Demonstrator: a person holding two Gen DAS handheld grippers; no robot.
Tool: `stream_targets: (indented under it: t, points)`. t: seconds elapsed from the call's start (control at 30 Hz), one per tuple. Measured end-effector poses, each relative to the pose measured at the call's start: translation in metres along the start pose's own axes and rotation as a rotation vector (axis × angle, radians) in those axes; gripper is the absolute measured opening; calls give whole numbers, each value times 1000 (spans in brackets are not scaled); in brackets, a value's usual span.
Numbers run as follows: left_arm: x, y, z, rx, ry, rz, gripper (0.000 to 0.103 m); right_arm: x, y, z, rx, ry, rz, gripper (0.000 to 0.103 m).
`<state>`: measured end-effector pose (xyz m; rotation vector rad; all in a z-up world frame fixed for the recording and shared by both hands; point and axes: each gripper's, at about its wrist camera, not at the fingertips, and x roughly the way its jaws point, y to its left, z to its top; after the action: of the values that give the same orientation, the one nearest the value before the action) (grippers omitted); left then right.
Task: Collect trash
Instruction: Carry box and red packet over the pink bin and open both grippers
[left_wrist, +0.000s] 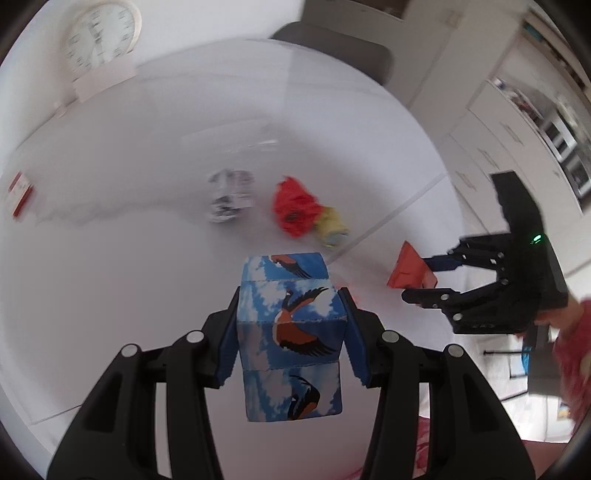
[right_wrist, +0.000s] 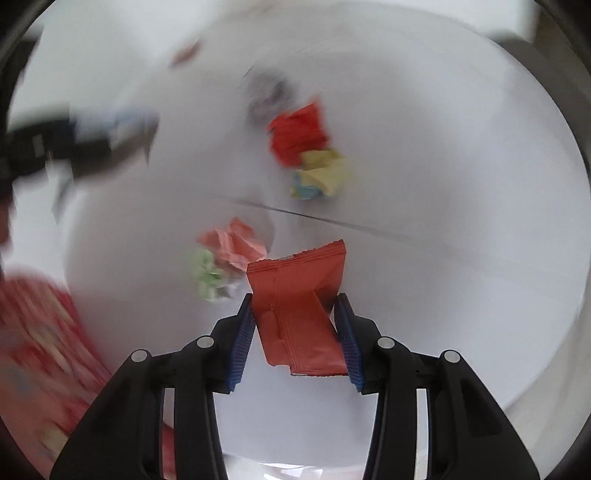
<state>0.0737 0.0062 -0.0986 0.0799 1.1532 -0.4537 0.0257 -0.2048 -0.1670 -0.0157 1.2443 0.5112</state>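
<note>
At the far left of the white table (left_wrist: 110, 258) lies a small red and white card (left_wrist: 20, 194), well apart from your hands. Your left gripper (left_wrist: 290, 325) is clenched on a blue box printed with birds (left_wrist: 291, 339); the box stands with its long axis running away from the camera, and both pads press its sides. Beyond it lie a black and white crumpled piece (left_wrist: 231, 195), then a red paper ball (left_wrist: 293, 208) touching a yellow one (left_wrist: 330, 225). Further right, your right gripper (right_wrist: 297, 325) is grasping an orange wrapper (right_wrist: 301, 310) by its long edges, so its long axis points forward between the fingers. Just ahead and to the left of this wrapper are a pink paper ball (right_wrist: 236, 245) and a green one (right_wrist: 207, 275) (both blurred). These two lie nearer to your right hand, I judge, but both hands are full, so they must first unload.
</note>
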Motion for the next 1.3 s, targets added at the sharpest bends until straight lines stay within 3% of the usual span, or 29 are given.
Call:
stream_targets:
  t: [0.13,0.2,0.33,0.43,0.5,0.53,0.6,0.63,0.83,1.1,1.13,1.17,1.23,1.3]
  points:
    - [-1,-43,-7,104,15,-78,48,-46,-15,-76,321,-170,-15,44]
    - [1,-62,-11,152,25,-109,48,-59,-17,-113,435,-211,-44,44]
    - [6,-116,-24,281,62,-179,48,-69,-23,-188,606,-196,-185,44]
    - [7,-150,-34,370,78,-216,48,-73,-30,-221,689,-185,-238,45]
    - [7,-170,-40,416,89,-239,48,-78,-32,-236,730,-181,-272,48]
    - [8,-180,-44,440,97,-250,48,-78,-34,-245,758,-178,-296,64]
    - [11,-198,-49,477,111,-263,48,-79,-32,-255,799,-185,-357,83]
    - [12,-207,-52,497,117,-269,48,-81,-32,-260,812,-191,-378,87]
    - [20,-250,-66,583,141,-286,48,-98,-32,-292,873,-210,-454,97]
    - [28,-296,-86,658,169,-312,48,-126,-46,-332,989,-267,-481,97]
    - [29,-302,-89,664,175,-321,54,-129,-47,-335,1000,-275,-484,97]
    - [28,-306,-91,665,176,-323,72,-133,-48,-340,1008,-280,-487,97]
    - [24,-312,-94,674,144,-295,94,-139,-49,-345,1027,-291,-488,97]
    - [16,-316,-98,700,114,-297,95,-144,-50,-349,1045,-301,-492,97]
